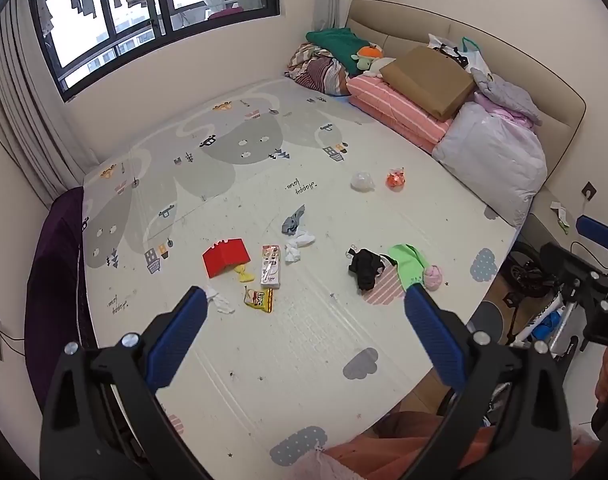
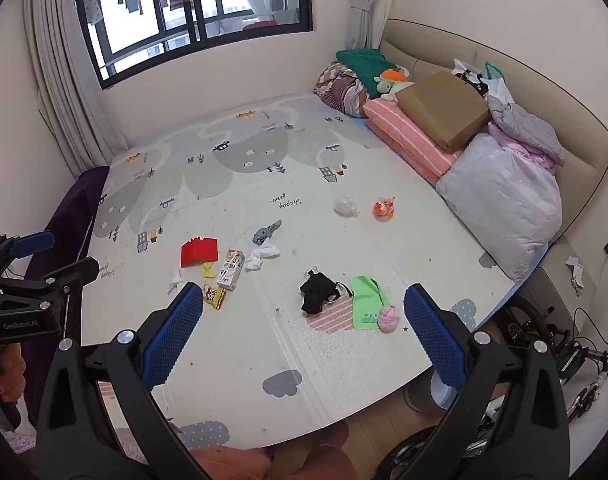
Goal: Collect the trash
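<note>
Trash lies scattered on a play mat [image 1: 264, 352] covering the bed. A red carton [image 1: 226, 257], a white box [image 1: 270, 266], a yellow snack wrapper [image 1: 259, 300], crumpled white tissues [image 1: 300, 242], a clear plastic wad [image 1: 362, 181] and an orange wrapper [image 1: 396, 179] show in the left wrist view. My left gripper [image 1: 304, 300] is open and empty, above the mat's near part. My right gripper [image 2: 304, 300] is open and empty too, above the mat near the black cloth [image 2: 317, 293] and green bag [image 2: 365, 307].
Folded bedding, a brown box [image 1: 427, 80] and a plastic-wrapped quilt [image 1: 495, 160] are piled along the headboard. A pink sock ball [image 2: 388, 318] and grey cloth [image 2: 266, 232] lie on the mat. A bicycle [image 2: 543, 344] stands on the floor at right. A window is behind.
</note>
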`<action>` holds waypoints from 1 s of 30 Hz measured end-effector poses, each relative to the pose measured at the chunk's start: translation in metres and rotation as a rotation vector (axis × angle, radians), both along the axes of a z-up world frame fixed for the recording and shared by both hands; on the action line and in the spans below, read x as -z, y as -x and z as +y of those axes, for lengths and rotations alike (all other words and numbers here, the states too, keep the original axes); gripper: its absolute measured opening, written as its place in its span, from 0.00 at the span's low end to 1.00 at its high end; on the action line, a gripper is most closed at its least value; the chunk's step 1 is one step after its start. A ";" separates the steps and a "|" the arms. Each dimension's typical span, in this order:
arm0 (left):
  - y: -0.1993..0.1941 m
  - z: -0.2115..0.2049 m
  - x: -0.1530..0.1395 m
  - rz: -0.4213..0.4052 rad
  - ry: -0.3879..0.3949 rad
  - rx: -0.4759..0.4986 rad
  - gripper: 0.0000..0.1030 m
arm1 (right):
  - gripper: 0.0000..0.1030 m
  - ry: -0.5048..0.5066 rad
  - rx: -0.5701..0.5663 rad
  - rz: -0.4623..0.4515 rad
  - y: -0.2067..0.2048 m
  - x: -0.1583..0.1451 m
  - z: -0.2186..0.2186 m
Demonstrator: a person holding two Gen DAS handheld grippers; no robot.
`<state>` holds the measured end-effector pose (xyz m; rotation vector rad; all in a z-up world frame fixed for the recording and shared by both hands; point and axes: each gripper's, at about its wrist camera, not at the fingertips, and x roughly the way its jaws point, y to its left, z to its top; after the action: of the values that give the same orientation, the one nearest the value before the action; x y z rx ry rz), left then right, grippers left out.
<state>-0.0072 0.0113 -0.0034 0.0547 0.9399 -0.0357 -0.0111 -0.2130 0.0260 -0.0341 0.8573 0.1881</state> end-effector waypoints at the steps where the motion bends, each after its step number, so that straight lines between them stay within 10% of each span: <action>1: 0.001 0.001 0.000 0.001 0.000 0.000 0.96 | 0.94 0.000 -0.001 0.002 0.000 0.000 0.000; 30: -0.001 -0.002 0.000 0.013 -0.005 -0.009 0.96 | 0.94 0.000 -0.004 0.003 0.001 0.003 0.002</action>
<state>-0.0065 0.0091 -0.0035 0.0548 0.9536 -0.0252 -0.0125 -0.2113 0.0234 -0.0352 0.8604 0.1921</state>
